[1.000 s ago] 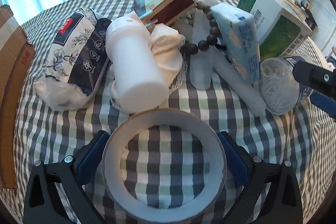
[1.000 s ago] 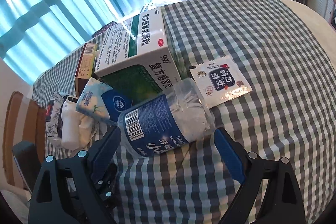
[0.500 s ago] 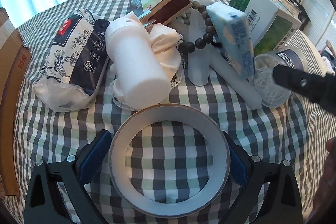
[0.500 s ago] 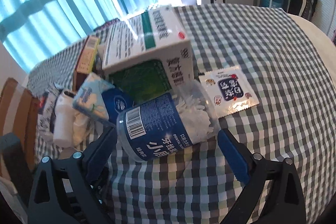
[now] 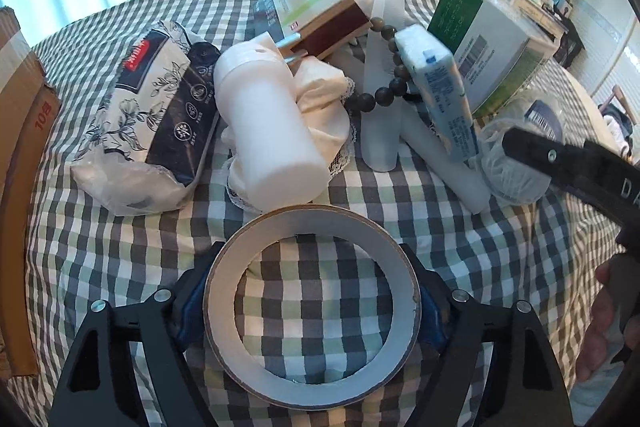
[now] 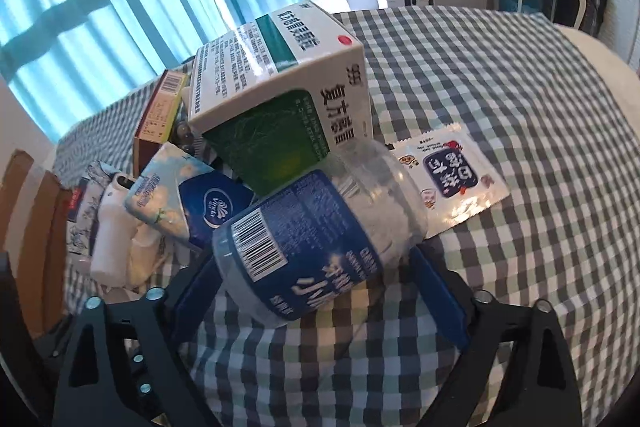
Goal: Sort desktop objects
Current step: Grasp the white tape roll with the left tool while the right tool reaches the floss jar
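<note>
A roll of tape lies flat on the checked cloth between the blue pads of my left gripper. Its jaws are closing and both pads touch the roll's sides. A clear jar of floss picks with a blue label lies on its side between the pads of my right gripper. Those jaws are closing too, with a little cloth still showing beside the right pad. In the left wrist view the jar shows behind a black finger of the right gripper.
Behind the tape are a white bottle, a flowered tissue pack, a bead string, a blue tissue pack and a green-white box. A sachet lies right of the jar. Cardboard stands at left.
The left pads have come in from clear of the tape roll to its sides. The right gripper has moved closer over the jar and its pads have narrowed around it.
</note>
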### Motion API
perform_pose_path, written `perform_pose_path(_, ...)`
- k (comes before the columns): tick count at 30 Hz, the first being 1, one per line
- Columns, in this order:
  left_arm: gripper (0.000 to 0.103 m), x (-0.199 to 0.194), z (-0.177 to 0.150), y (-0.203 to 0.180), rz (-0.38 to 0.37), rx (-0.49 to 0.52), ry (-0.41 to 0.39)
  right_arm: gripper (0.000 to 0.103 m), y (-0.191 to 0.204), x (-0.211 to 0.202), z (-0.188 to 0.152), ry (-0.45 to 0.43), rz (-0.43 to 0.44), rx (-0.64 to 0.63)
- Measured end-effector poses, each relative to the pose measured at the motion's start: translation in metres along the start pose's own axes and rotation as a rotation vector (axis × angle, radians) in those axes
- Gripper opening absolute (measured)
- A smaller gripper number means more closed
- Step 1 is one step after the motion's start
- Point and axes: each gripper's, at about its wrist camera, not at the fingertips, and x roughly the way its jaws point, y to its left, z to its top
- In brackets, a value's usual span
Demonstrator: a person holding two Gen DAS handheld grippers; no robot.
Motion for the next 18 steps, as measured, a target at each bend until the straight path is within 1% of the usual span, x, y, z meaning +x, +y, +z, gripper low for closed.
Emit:
perform_pose_path(1,0.083,-0.003,0.000,0.003,-0.002,-0.003,-0.005,0.083,-0.002,-0.001,-0.001,0.003,0.010,0.006)
perform_pose_path(2,0.083,-0.005,-0.001,0.006,0.002,-0.004,-0.006,0.076,-0.003,-0.003,-0.003,0.005,0.018,0.009)
perform_pose_path(4,0.083,-0.008,0.000,0.018,0.008,-0.017,0.003,0.070,-0.004,-0.008,-0.009,0.008,0.026,0.015)
perform_pose_path(7,0.083,-0.016,-0.003,0.031,0.013,-0.038,0.008,0.066,-0.007,-0.012,-0.015,0.034,0.034,0.024)
perform_pose_path(10,0.083,-0.023,-0.003,0.044,0.022,-0.060,-0.004,0.066,-0.011,-0.017,-0.017,0.056,0.068,0.073)
perform_pose_path(11,0.083,-0.025,-0.003,0.049,0.025,-0.069,-0.003,0.071,-0.013,-0.021,-0.016,0.056,0.074,0.092)
perform_pose_path(13,0.083,-0.025,-0.002,0.057,0.025,-0.081,-0.002,0.078,-0.016,-0.026,-0.013,0.047,0.095,0.140)
perform_pose_path(15,0.083,-0.025,-0.002,0.058,0.032,-0.092,-0.002,0.078,-0.018,-0.028,-0.011,0.034,0.147,0.204)
perform_pose_path(16,0.083,-0.024,-0.001,0.060,0.033,-0.093,-0.002,0.078,-0.020,-0.025,-0.009,0.043,0.152,0.232)
perform_pose_path(18,0.083,-0.021,0.003,0.059,0.035,-0.093,-0.005,0.078,-0.017,-0.017,-0.006,0.064,0.123,0.278)
